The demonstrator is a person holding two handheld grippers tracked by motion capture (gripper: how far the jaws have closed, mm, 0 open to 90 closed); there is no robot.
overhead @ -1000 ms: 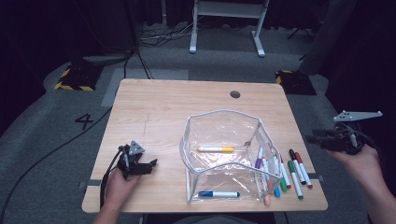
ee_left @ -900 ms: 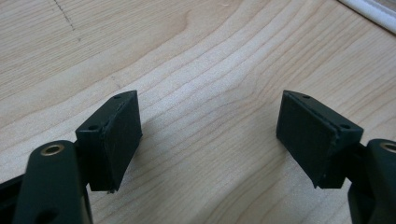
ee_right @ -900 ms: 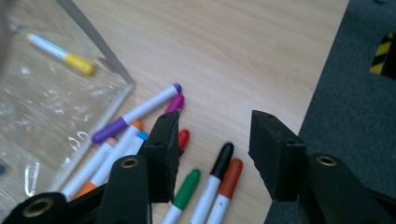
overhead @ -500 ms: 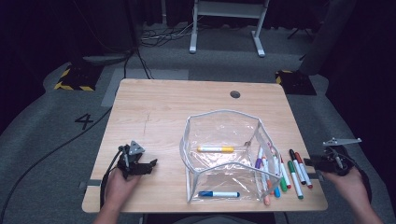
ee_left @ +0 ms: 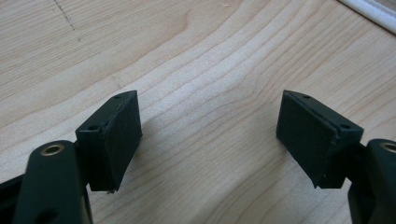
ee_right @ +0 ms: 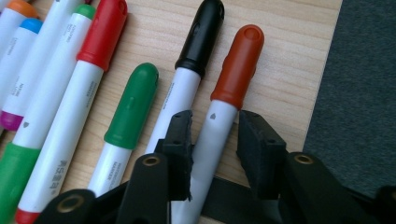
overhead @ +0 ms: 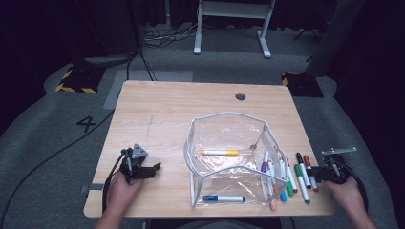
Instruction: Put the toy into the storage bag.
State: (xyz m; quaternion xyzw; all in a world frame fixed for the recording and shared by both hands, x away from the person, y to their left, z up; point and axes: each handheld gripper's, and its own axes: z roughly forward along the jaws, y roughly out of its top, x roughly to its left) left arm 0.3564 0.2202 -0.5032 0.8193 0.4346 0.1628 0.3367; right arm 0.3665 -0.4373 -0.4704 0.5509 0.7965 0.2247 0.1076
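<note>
A clear plastic pouch (overhead: pixel 228 115) stands open on the wooden table (overhead: pixel 181 107), with a yellow marker (overhead: pixel 219 152) and a blue marker (overhead: pixel 223 198) inside it. A row of several markers (overhead: pixel 286 179) lies to its right. At the row's right end my right gripper (overhead: pixel 319 174) (ee_right: pixel 212 122) is low on the table. Its jaws press on both sides of the white barrel of the red-capped marker (ee_right: pixel 237 65) (overhead: pixel 308 164), which lies flat. My left gripper (overhead: pixel 154 168) (ee_left: pixel 210 135) rests open on bare wood left of the pouch, holding nothing.
A black-capped marker (ee_right: pixel 201 35) and a green-capped one (ee_right: pixel 133 100) lie right beside the held marker. The table's right edge (ee_right: pixel 327 84) is close by, with grey floor beyond. A round cable hole (overhead: pixel 240 96) sits at the far side.
My right gripper came down from above the table's right edge to the marker row and narrowed its jaws around the red-capped marker. The left gripper stayed still.
</note>
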